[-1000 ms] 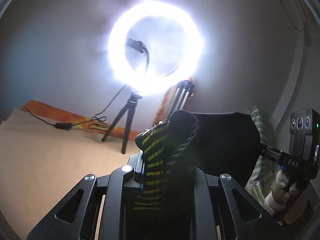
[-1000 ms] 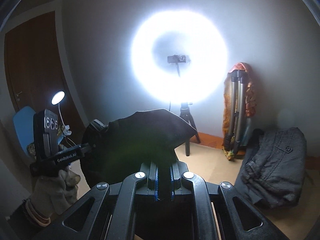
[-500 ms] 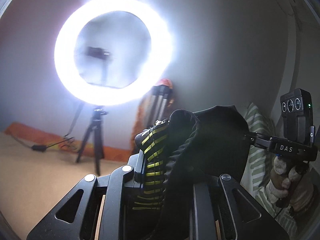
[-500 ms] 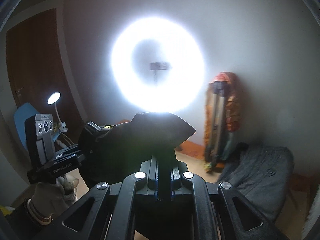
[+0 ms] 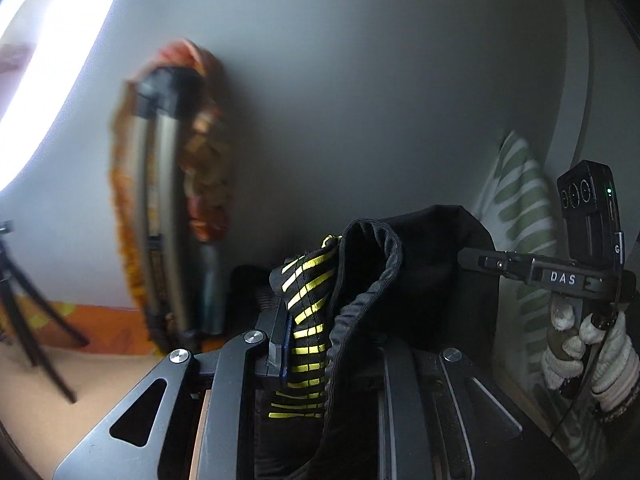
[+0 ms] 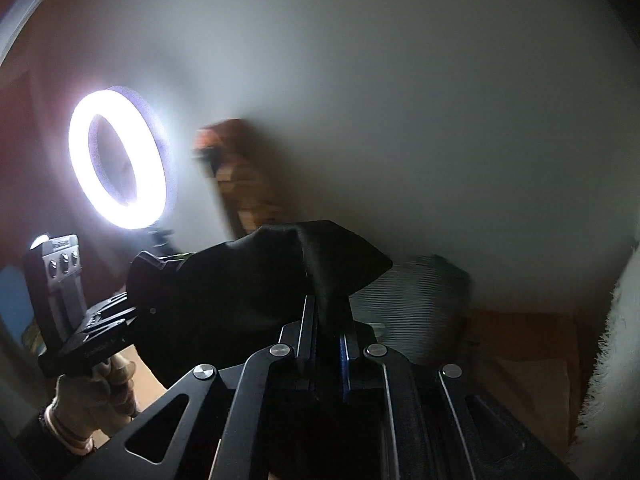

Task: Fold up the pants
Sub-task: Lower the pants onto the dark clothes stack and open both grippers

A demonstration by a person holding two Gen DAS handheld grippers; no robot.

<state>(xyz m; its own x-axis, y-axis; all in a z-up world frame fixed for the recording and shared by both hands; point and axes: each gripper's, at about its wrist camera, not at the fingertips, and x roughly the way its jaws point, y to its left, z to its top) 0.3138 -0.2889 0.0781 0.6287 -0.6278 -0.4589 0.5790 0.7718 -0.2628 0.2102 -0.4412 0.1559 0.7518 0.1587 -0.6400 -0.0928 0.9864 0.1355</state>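
Observation:
The black pants, with yellow stripes at the band, are held up in the air between both grippers. My left gripper is shut on the striped waistband edge. My right gripper is shut on a black fold of the pants. The right gripper also shows at the right in the left wrist view, clamped on the cloth. The left gripper shows at the left in the right wrist view, also on the cloth. The rest of the pants hangs out of view below.
A lit ring light on a tripod stands at the left by the wall. A folded tripod with orange cloth leans on the wall. A grey garment lies on the tan surface. A green-striped pillow is at the right.
Both grippers have swung to the right with the pants held between them. The ring light has slid toward the left edge of both views. The grips have not changed.

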